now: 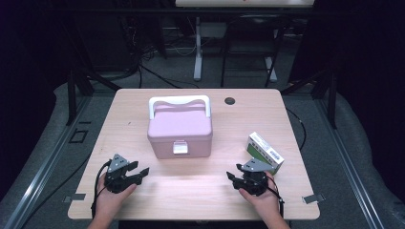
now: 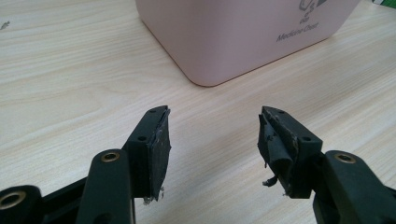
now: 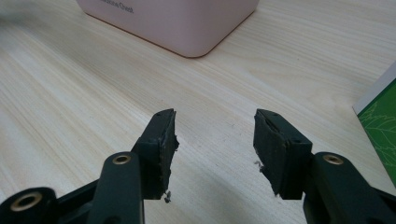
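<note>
While each hand-held gripper [image 1: 139, 171] [image 1: 232, 177] gapes empty, the pink chest [image 1: 180, 129] sits between — untouched.

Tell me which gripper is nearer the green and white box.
Right. The right gripper sits just in front of the green and white box, almost touching it. The left gripper is across the table, beyond the pink case.

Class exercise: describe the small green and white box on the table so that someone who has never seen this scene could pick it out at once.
Start at the wooden table and find the pink case with the white handle near its middle. Look to the right of the case, toward the table's right edge, just beyond the right hand-held gripper. The small box there is white with green sides, much smaller than the case.
</note>
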`<state>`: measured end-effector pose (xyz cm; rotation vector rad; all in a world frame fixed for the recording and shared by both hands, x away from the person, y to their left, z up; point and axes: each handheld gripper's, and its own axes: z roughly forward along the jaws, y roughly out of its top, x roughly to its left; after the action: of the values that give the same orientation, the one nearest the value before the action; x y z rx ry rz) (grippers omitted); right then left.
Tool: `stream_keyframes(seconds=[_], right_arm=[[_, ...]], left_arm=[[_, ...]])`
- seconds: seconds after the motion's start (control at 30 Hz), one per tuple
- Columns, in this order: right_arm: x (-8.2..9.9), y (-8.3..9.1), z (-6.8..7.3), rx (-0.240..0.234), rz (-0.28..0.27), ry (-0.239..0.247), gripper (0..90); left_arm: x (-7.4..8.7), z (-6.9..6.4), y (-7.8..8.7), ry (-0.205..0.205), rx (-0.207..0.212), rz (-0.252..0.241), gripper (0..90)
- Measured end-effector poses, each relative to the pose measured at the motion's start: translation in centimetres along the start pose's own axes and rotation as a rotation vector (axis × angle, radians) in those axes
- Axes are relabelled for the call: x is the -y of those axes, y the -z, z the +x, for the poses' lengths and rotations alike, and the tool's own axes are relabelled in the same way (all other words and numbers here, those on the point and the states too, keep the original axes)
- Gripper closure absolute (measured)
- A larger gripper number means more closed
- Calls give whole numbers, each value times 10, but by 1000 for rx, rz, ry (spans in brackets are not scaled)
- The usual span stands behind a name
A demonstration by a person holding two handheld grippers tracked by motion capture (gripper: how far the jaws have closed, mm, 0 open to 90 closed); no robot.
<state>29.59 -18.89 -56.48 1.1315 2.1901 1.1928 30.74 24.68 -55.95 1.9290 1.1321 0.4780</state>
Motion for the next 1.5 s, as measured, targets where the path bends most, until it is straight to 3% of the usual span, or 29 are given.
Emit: stream_keyframes(seconds=[0.77,1.07,1.23,1.5], right_arm=[[2,0,-6,11,-2,-16,474],[-1,-6,-11,15,9,-53,471],[-6,-11,-15,37,19,-51,467],[-17,-13,-18,15,-5,-74,472]], left_arm=[[-1,3,1,11,14,-18,458],[-4,9,-4,33,19,-20,511],[-8,15,-9,74,27,-23,564],[-17,17,-8,86,30,-44,593]])
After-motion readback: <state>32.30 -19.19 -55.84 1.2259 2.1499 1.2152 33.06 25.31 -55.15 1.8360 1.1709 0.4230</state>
